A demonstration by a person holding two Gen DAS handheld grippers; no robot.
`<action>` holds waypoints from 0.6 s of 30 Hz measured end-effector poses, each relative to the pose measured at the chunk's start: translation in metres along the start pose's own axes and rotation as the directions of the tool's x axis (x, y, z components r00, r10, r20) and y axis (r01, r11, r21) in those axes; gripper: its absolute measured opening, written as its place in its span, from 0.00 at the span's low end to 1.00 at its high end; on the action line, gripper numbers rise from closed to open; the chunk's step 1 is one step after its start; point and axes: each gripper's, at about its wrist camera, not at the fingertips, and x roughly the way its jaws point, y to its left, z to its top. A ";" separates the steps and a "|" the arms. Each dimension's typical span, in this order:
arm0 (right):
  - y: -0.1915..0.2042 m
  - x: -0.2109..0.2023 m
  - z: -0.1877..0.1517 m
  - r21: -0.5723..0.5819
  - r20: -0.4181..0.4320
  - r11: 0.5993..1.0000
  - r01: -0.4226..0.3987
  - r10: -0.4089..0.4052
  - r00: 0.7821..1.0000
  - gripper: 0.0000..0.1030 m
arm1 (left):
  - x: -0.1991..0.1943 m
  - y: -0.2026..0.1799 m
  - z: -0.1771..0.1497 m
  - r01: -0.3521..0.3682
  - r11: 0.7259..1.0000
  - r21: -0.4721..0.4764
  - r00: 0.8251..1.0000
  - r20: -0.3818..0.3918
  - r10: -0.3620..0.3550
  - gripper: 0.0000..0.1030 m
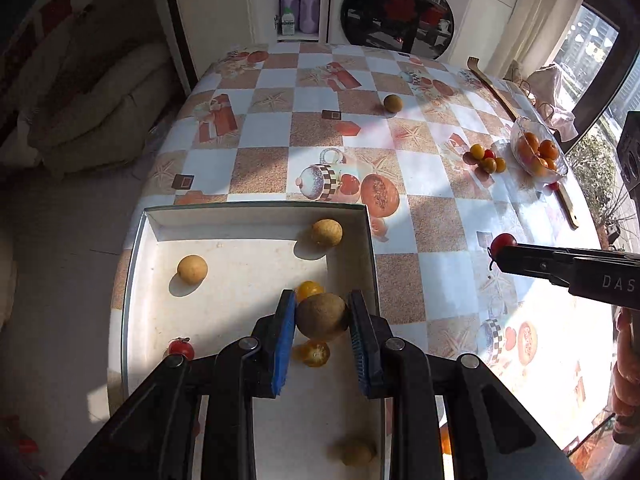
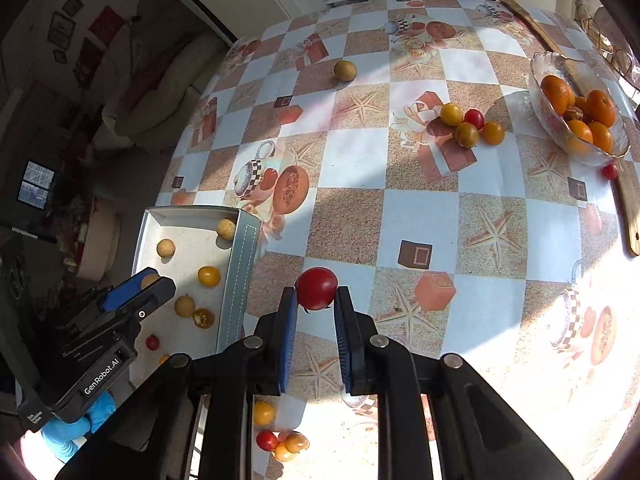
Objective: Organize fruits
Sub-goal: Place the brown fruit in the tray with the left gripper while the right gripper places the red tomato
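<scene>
- Clamped between the blue pads of the left gripper [image 1: 322, 316] sits a brown round fruit [image 1: 321, 315], its jaws grasping it above the white tray [image 1: 256, 210]; two tan round fruits [image 1: 192, 269] and yellow cherry tomatoes [image 1: 309, 289] lie on the tray floor, a red cherry tomato [image 1: 181, 349] near its left wall
- Right gripper [image 2: 316, 300] has its jaws clenched on a red tomato [image 2: 317, 288] over the checked desk [image 2: 420, 200], just right of the tray
- Farther out on the desk, a cluster of yellow and red cherry tomatoes [image 2: 472, 124] lies beside a glass bowl [image 2: 552, 128] of oranges [image 2: 556, 92]; one lone tan fruit [image 2: 345, 70] sits well apart
</scene>
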 end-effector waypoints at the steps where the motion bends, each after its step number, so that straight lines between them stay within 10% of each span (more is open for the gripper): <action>1: 0.010 0.004 -0.001 -0.017 -0.011 1.000 -0.007 0.007 1.000 0.20 | -0.001 0.008 -0.006 -0.007 1.000 -0.018 1.000 -0.009 0.007 0.27; 18: 0.112 0.094 0.030 -0.174 -0.126 0.985 0.006 -0.028 0.992 0.20 | 0.037 0.072 -0.059 -0.091 0.981 -0.174 0.991 -0.118 0.071 0.27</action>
